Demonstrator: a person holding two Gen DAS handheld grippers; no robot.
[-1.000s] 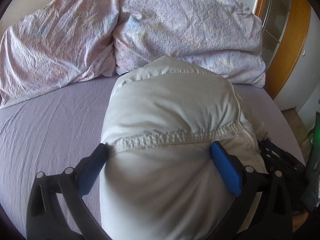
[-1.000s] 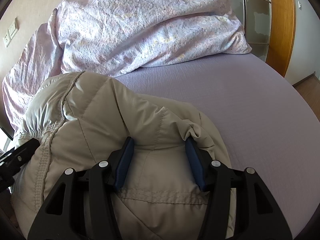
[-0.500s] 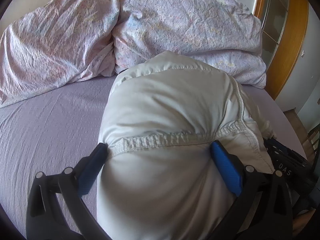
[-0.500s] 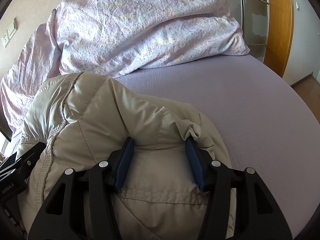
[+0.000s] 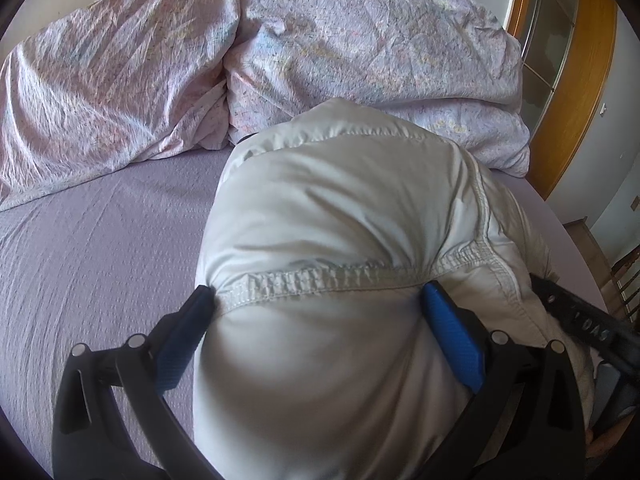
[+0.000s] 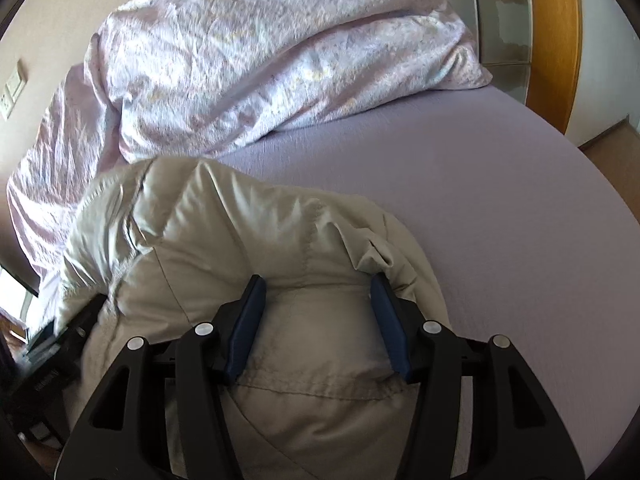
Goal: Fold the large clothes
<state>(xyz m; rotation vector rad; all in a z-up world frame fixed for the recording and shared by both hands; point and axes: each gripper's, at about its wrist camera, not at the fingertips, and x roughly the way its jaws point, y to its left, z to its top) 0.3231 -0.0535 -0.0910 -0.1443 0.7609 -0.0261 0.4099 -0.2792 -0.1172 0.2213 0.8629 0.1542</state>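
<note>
A pale beige puffy jacket [image 5: 340, 216] lies bunched over the lilac bed sheet [image 5: 100, 248]. My left gripper [image 5: 320, 292] is shut on the jacket's thick padded bulk near a stitched elastic hem [image 5: 320, 278], and both blue pads press into the fabric. In the right wrist view the same jacket [image 6: 240, 232] fills the lower left. There my right gripper [image 6: 316, 284] is shut on another padded fold of it, pads dug into the cloth on both sides. The other gripper's black body [image 5: 580, 320] shows at the right edge of the left wrist view.
Rumpled pink-patterned pillows and a duvet [image 5: 280, 52] pile up at the head of the bed. A wooden-framed glass door [image 5: 560, 60] stands to the right. Bare sheet [image 6: 500, 200] stretches to the right of the jacket. A wall switch [image 6: 12, 88] sits at far left.
The jacket bundle has shifted slightly toward the pillows in both views. Both grippers keep the same hold on it.
</note>
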